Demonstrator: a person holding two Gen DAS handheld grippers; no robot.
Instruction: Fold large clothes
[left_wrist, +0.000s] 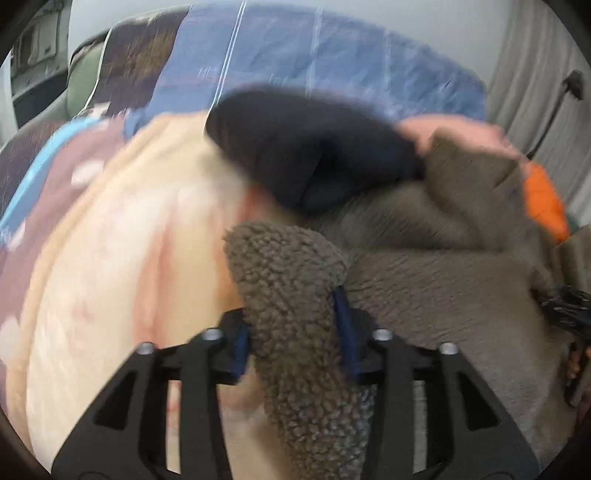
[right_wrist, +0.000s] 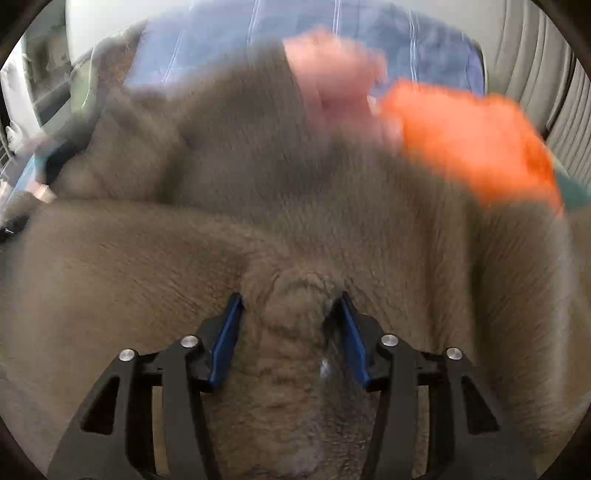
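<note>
A large brown fleece garment (left_wrist: 424, 258) lies crumpled on the bed, and in the right wrist view the same fleece (right_wrist: 221, 240) fills most of the picture. My left gripper (left_wrist: 293, 306) is shut on a thick curly rolled edge of it that stands up between the blue pads (left_wrist: 345, 314). My right gripper (right_wrist: 291, 299) is shut on a bunched fold of the same garment, which is pinched between its blue pads (right_wrist: 225, 332). Both views are blurred.
A cream and pink blanket (left_wrist: 122, 240) lies to the left, and a dark navy garment (left_wrist: 314, 155) sits behind the fleece. An orange garment (right_wrist: 469, 140) and a pink one (right_wrist: 332, 74) lie at the far right. Beneath is a blue striped bedcover (left_wrist: 332, 55), with curtains (left_wrist: 535, 55) to the right.
</note>
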